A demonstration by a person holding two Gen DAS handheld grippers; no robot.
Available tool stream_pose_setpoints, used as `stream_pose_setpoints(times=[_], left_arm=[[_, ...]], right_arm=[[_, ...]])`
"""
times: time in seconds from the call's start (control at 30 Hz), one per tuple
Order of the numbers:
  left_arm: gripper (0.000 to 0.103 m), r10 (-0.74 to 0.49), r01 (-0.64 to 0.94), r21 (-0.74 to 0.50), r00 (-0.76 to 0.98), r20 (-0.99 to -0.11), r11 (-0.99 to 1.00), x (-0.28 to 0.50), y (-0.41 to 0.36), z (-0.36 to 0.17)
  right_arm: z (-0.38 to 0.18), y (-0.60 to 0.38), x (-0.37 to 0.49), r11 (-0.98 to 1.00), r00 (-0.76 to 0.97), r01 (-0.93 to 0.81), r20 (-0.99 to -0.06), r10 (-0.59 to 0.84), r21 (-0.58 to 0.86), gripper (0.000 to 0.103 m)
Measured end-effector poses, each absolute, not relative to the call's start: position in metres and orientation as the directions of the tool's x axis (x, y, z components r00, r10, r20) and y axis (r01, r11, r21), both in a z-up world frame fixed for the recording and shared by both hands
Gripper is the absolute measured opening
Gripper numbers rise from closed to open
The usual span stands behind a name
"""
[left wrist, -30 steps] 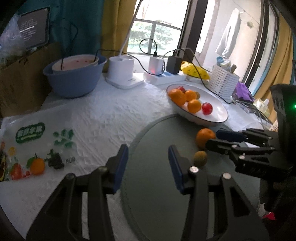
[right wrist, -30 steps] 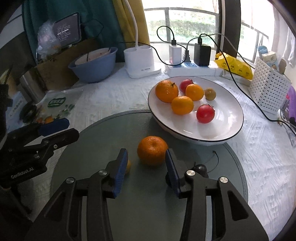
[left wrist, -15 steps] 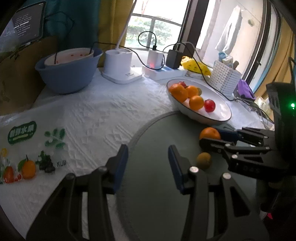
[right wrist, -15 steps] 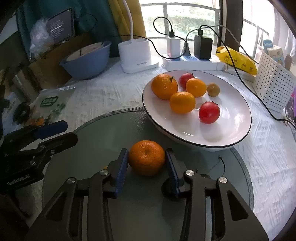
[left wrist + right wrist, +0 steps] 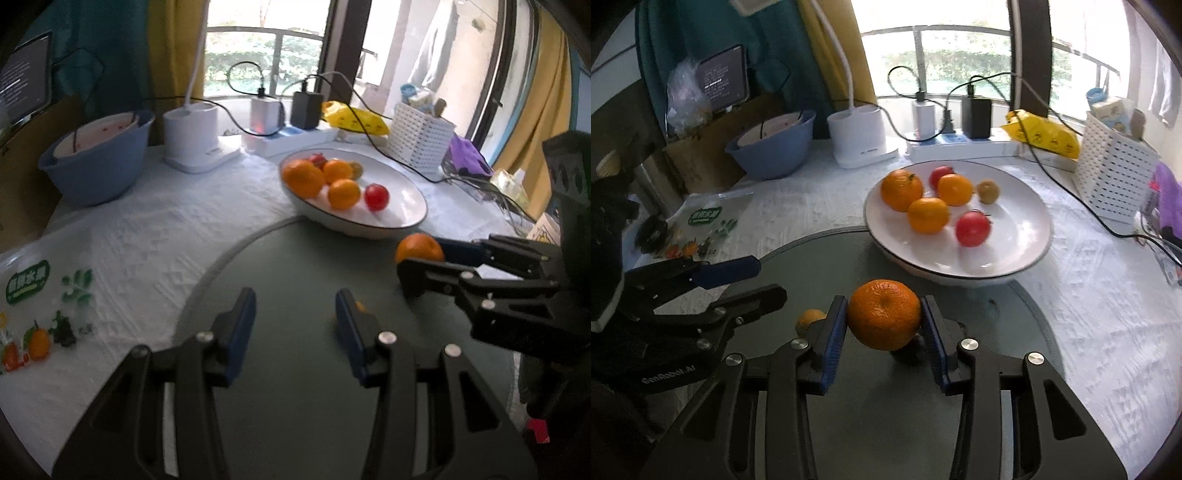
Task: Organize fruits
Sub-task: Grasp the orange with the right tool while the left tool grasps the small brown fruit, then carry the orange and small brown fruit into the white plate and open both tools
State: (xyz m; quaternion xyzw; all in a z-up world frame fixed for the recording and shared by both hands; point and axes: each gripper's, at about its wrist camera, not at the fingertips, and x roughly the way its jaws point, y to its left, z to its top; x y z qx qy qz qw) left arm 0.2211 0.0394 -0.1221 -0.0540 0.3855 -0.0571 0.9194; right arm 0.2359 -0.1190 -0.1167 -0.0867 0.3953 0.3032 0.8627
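1. The right gripper [image 5: 884,332] pinched a mandarin orange [image 5: 884,314] between its blue pads [image 5: 833,341], both pads pressing on the peel, the fruit lifted just clear of the round grey mat [image 5: 886,424].
2. The left gripper [image 5: 295,325] hovered over that mat with its jaws spread and nothing between them.
3. A small yellowish fruit [image 5: 809,320] lay on the mat just beside the right gripper's left pad; in the left wrist view only a sliver of it [image 5: 359,306] showed behind the left gripper's right finger.
4. In the left wrist view the right gripper [image 5: 421,264] stood to the right over the mat, the mandarin orange [image 5: 419,248] in its grip.
5. The white plate [image 5: 1015,266] sat at the mat's far edge, overlapping its rim.
6. On the plate lay three orange citrus fruits [image 5: 928,215], two red fruits [image 5: 973,229] and one small brownish fruit [image 5: 988,192].
7. Beyond the mat, on the white tablecloth [image 5: 1089,295], stood a blue bowl [image 5: 774,147], a white lamp base [image 5: 858,142], a power strip [image 5: 960,147] and a white perforated basket [image 5: 1115,177].
8. Left of the mat lay a printed fruit bag [image 5: 33,314].
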Motion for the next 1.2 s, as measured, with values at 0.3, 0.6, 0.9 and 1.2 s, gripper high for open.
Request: stream_pose_setpoints(times=[0.3, 0.6, 0.9, 1.2], left_arm=[[0.046, -0.158, 0.109, -0.114, 0.669, -0.726, 0.987, 0.225, 0.007, -0.123], [0.046, -0.122, 0.118, -0.061, 0.626, -0.770, 0.991, 0.236, -0.008, -0.137], [0.025, -0.124, 0.150, -0.040, 0.611, -0.782, 0.988, 0.237, -0.018, -0.141], [0.025, -0.143, 0.173, -0.040, 0.639, -0.756, 0.984, 0.231, -0.022, -0.128]], right_arm=[[-0.113, -0.154, 0.234, 0.823, 0.531, -0.555, -0.712, 0.459, 0.117, 0.042], [-0.115, -0.175, 0.237, 0.834, 0.539, -0.533, -0.704, 0.463, 0.141, 0.042], [-0.116, -0.184, 0.238, 0.837, 0.542, -0.526, -0.699, 0.466, 0.149, 0.042], [-0.113, -0.185, 0.235, 0.837, 0.550, -0.527, -0.692, 0.467, 0.147, 0.042]])
